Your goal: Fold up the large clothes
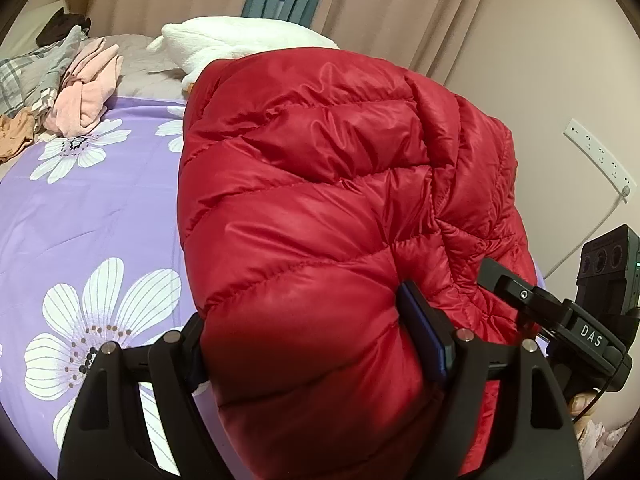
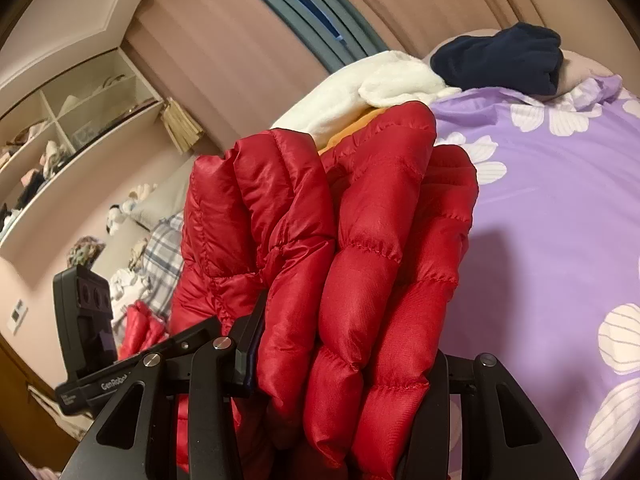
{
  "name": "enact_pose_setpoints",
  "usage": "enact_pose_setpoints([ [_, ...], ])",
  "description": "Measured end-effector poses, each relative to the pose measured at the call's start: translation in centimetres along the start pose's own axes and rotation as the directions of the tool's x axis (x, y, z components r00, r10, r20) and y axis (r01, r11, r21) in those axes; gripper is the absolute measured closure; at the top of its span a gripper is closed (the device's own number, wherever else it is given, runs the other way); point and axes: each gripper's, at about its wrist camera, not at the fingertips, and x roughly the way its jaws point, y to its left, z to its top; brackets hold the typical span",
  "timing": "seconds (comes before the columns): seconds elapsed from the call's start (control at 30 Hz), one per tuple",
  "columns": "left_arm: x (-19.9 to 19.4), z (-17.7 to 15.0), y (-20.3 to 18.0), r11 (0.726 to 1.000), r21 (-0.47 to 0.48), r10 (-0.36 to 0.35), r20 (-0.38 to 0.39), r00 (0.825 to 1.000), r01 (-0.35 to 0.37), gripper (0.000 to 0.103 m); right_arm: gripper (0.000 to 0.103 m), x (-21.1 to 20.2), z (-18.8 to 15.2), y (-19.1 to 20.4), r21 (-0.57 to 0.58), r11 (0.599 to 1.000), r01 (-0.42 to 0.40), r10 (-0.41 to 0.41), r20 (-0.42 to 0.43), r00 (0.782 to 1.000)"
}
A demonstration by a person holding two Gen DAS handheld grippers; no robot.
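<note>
A red quilted down jacket (image 1: 320, 208) fills the middle and lower right of the left wrist view, bunched over a bed with a purple sheet printed with white flowers (image 1: 92, 208). The left tool (image 1: 316, 344) at the bottom centre has its two fingers clamped on a thick puffy fold of the jacket, one finger on each side of the fabric. The right tool (image 1: 560, 316) shows at the lower right edge of this view, its fingers reaching into the jacket's folds.

In the right wrist view the jacket (image 2: 352, 240) rises through the centre of the frame in several stacked puffy layers, and the right tool (image 2: 344, 364) at the bottom centre grips those layers between its fingers. The left tool (image 2: 120, 372) appears at the lower left, beside the jacket.

A white fleecy garment (image 1: 240, 40) lies at the top centre of the left view, just behind the jacket. Pink clothes (image 1: 88, 88) and a grey plaid garment (image 1: 32, 76) sit in the upper left. A dark navy garment (image 2: 500, 60) rests in the upper right of the right view
</note>
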Motion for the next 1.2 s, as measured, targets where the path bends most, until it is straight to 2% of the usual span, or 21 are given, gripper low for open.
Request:
enact_pose_setpoints([
  [1.2,-0.9,0.0,-0.1,0.999,-0.04,0.011,-0.021,1.0,-0.012,0.023,0.057,1.2,0.4,1.5,-0.005,1.0,0.019,-0.019,-0.023,1.0],
])
